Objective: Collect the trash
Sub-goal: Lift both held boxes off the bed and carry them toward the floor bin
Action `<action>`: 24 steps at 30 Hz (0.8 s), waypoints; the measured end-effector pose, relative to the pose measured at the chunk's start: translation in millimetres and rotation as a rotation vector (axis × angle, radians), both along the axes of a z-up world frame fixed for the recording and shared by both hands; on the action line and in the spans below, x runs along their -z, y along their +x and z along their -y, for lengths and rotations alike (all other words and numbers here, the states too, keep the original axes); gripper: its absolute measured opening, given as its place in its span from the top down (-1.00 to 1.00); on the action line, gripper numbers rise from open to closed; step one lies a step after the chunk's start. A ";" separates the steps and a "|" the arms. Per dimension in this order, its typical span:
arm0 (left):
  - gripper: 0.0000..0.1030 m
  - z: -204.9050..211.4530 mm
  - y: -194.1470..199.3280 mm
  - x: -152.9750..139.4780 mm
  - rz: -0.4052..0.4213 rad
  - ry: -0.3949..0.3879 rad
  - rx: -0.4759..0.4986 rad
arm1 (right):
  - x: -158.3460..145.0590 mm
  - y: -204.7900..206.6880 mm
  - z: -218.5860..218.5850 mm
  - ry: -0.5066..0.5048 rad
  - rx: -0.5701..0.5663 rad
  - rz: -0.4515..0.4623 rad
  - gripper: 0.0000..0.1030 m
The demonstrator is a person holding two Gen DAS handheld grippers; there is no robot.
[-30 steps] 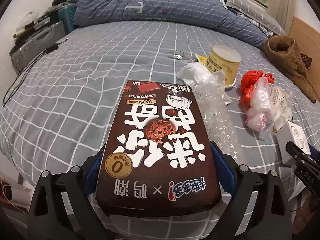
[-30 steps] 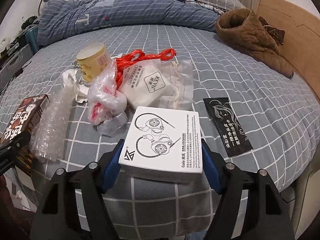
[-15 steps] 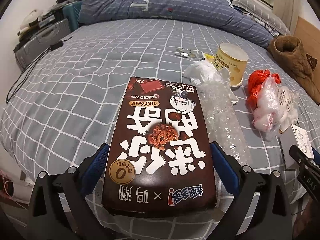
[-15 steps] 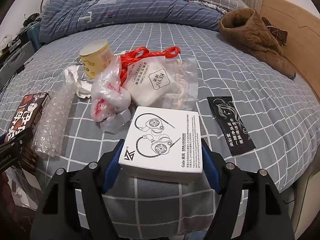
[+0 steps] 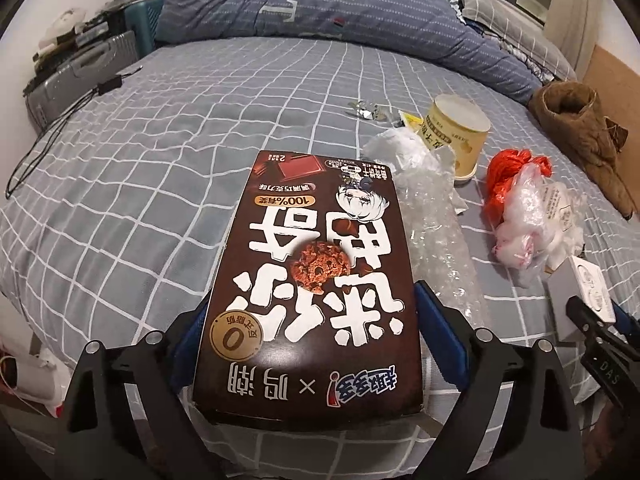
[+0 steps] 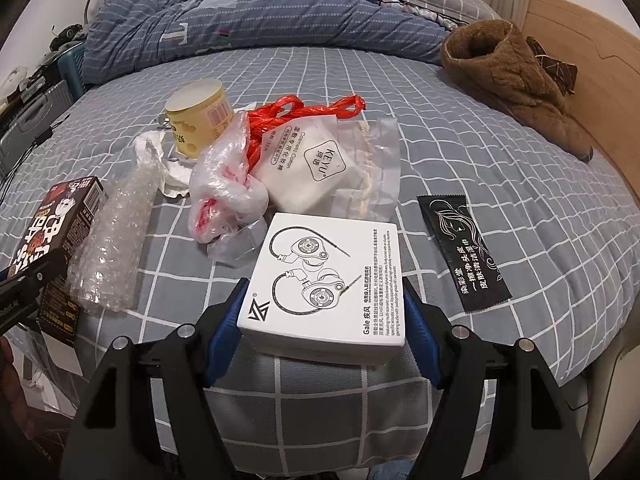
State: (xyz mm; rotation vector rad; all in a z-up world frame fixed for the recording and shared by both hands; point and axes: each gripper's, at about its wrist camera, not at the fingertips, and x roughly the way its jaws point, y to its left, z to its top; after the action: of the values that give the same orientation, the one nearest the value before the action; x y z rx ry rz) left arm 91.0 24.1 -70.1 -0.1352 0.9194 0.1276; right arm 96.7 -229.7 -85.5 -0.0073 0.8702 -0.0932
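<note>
**Left wrist view: two boxes between the tongs at the bed's edge**

Left tongs straddle a brown snack box on the checked bed; their jaws have just been closing, and the blue pads now meet its sides. Right tongs are closed on a white earphone box near the bed's edge. Bubble wrap lies between the boxes, with a yellow cup beyond

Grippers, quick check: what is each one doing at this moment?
Left gripper: jaws just closing in on the brown snack box, pads at its sides; firm grip cannot be told.
Right gripper: shut on the white earphone box.
</note>
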 end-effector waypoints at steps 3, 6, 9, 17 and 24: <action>-0.73 0.2 -4.3 -8.4 0.025 0.019 0.001 | -1.7 -0.5 -0.3 -0.001 0.000 0.002 -0.34; -0.73 0.9 -8.0 -13.4 0.036 0.028 0.000 | -6.1 -1.9 -0.7 -0.001 -0.001 0.008 -0.34; -0.73 0.9 -11.2 -17.7 0.040 0.024 0.005 | -14.9 -6.1 -0.8 -0.005 -0.002 0.029 -0.34; -0.73 7.2 -33.6 -28.2 0.062 0.013 0.060 | -35.3 -29.0 -0.7 -0.001 -0.004 0.079 -0.34; -0.73 11.1 -63.0 -35.4 0.087 0.003 0.098 | -44.8 -60.5 -6.8 0.015 -0.011 0.110 -0.34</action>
State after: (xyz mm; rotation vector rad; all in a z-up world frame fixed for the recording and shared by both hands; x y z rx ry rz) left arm 28.0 13.0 -34.7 -0.0920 0.8372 0.0322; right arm 36.2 -222.9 -40.6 0.0072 0.7613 -0.0759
